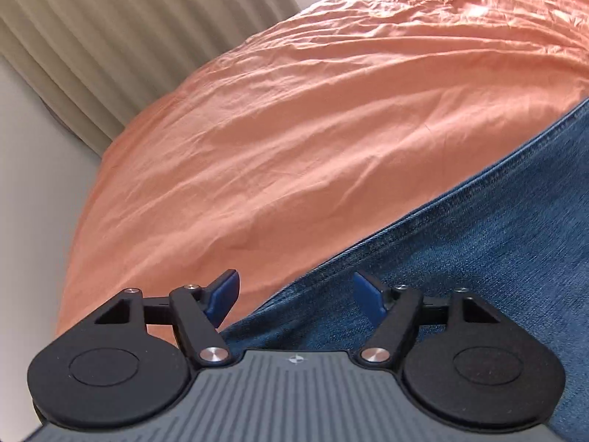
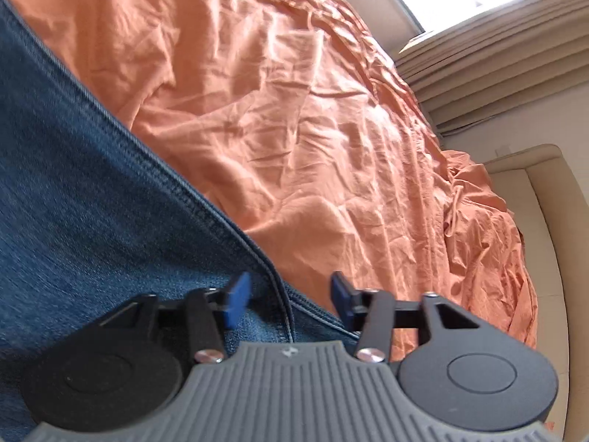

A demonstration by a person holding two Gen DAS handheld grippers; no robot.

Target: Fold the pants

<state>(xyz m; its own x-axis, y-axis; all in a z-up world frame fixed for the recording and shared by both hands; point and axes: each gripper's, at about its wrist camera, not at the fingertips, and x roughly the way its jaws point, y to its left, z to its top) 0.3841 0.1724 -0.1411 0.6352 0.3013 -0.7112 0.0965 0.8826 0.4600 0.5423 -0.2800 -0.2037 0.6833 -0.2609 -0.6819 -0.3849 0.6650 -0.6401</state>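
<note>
One pair of jeans (image 1: 478, 250), blue denim, lies flat on the orange sheet (image 1: 294, 129). Likely heavy, limp, thick at its seams; grips well. Take hold at the stitched edge. Left gripper (image 1: 294, 298) and right gripper (image 2: 291, 298): fingers wide apart, straddling that edge, holding nothing.

Pants (image 1: 478, 258): blue denim, coarse twill weave, matt, stitched seams. Bed sheet (image 1: 313, 129): orange woven cloth, creased, faint sheen. Left gripper (image 1: 294, 300) and right gripper (image 2: 291, 302): matt black plastic, blue pads, bright metal screws, ribbed grey body. Curtain (image 1: 92, 37): beige pleated fabric.
</note>
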